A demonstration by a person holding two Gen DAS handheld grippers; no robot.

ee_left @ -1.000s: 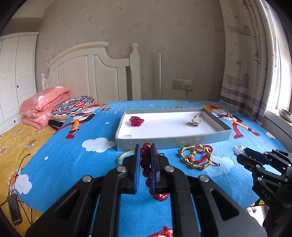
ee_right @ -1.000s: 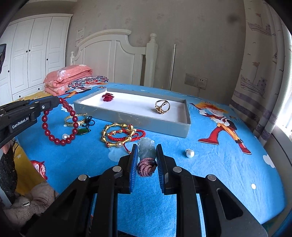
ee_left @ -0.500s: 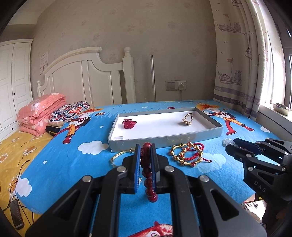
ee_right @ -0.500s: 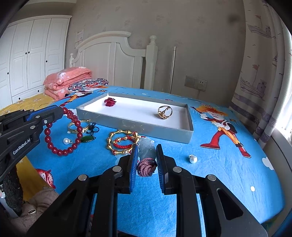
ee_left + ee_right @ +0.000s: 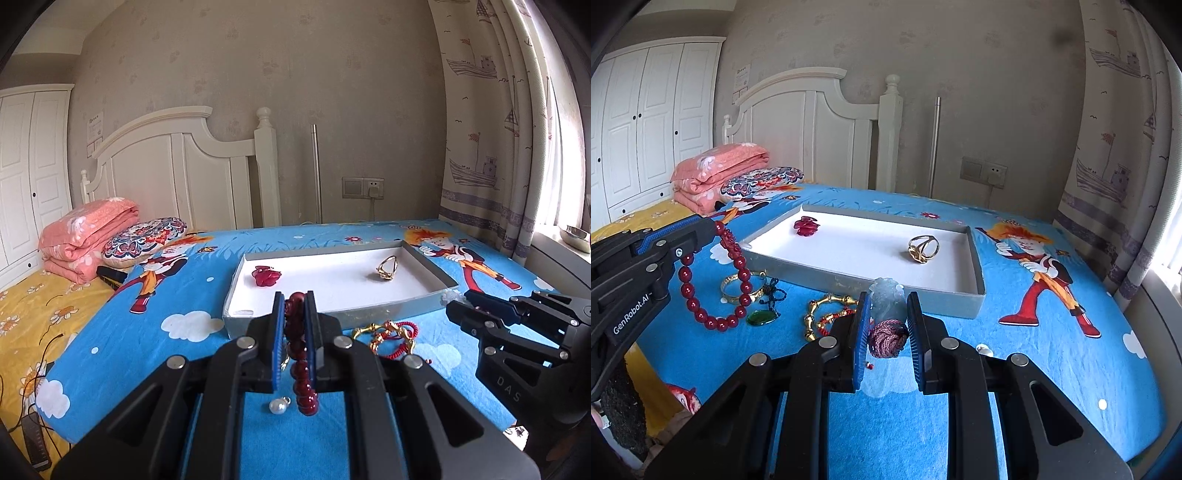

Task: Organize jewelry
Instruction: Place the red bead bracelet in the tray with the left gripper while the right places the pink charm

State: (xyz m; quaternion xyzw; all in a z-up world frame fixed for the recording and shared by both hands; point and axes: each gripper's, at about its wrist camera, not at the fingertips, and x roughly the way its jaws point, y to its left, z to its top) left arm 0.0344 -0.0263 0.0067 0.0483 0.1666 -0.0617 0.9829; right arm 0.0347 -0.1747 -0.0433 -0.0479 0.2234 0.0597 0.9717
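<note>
A bed covered by a blue cartoon sheet (image 5: 1015, 354) fills both views. On the sheet lies a shallow grey tray (image 5: 975, 258) with a white floor, and everything else is placed here by that tray.

The left gripper (image 5: 295, 317) is in front of the tray's near-left corner, clear of the sheet. Its jaws are nearly together, clamped on a dark red bead bracelet (image 5: 713, 291) that hangs as an open loop below them. The right gripper (image 5: 886, 325) is in front of the tray's near wall, toward its right half. Its jaws are narrow and pinch a pale blue-green carved pendant (image 5: 886, 295) with a knotted purplish cord (image 5: 886, 338) bunched beneath it.

Inside the tray, a red flower-shaped piece (image 5: 806, 225) sits near the far-left corner and a gold ring (image 5: 922, 249) lies toward the right end, well apart from each other.

In front of the tray's near wall, on the sheet, lie a gold bangle (image 5: 738, 291), a gold-and-red cord bracelet (image 5: 827, 314) and a green oval pendant (image 5: 761, 317). A single white pearl (image 5: 277, 406) rests further out from the tray, under the hanging beads.
</note>
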